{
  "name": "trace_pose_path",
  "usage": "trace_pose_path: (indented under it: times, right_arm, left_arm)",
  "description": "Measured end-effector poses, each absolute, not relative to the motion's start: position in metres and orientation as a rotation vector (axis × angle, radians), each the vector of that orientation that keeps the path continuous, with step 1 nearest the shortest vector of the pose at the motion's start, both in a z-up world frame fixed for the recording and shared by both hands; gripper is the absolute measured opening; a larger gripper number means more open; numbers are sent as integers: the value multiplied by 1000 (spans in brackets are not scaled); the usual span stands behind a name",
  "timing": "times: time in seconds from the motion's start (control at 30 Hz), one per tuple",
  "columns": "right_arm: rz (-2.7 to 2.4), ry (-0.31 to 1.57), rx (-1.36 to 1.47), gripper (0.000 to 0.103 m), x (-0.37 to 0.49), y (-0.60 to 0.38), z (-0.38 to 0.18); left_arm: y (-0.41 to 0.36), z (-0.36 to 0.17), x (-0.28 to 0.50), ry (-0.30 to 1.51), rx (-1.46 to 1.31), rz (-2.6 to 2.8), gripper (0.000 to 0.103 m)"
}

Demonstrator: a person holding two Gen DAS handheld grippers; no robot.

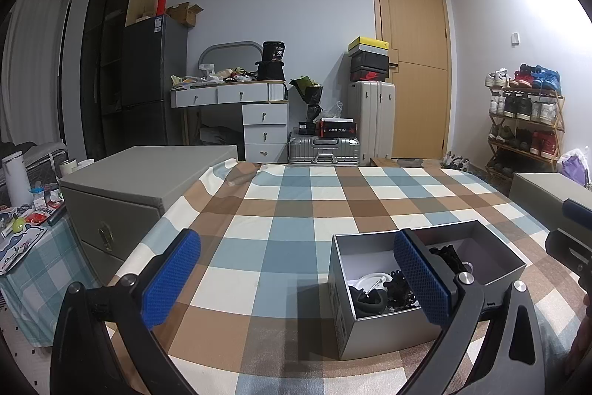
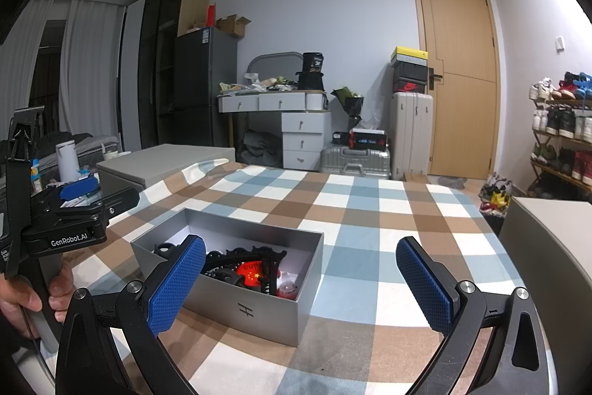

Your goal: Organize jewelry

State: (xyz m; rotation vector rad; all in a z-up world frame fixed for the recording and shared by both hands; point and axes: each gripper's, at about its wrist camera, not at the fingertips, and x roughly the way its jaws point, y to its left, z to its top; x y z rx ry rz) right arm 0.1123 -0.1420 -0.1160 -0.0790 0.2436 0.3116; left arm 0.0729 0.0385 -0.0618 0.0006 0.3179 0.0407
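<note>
A silver open box (image 1: 384,332) stands on the checkered cloth, also in the right wrist view (image 2: 255,313). It holds dark jewelry pieces (image 1: 399,284), a white ring-shaped piece (image 1: 370,284), a red badge with stars (image 2: 253,271) and black beaded items (image 2: 222,265). My left gripper (image 1: 296,278) is open and empty, held above the cloth just left of the box; its right finger overlaps the box. My right gripper (image 2: 299,284) is open and empty, held over the box's right end. The left gripper's body (image 2: 70,217) shows at the left of the right wrist view.
The checkered cloth (image 1: 296,202) covers a table. A grey cabinet (image 1: 122,195) stands at the left, another grey unit (image 2: 547,247) at the right. A cluttered side table with a white bottle (image 1: 14,180) lies far left. A dresser, suitcases, door and shoe rack stand behind.
</note>
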Motion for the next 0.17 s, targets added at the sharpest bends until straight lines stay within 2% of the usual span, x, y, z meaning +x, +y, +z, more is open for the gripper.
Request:
trace_pose_path:
  times: [0.17]
  right_arm:
    - [312,245,-80,103,113,-142,-116]
  left_arm:
    - [35,-62,73,320,6,26,102]
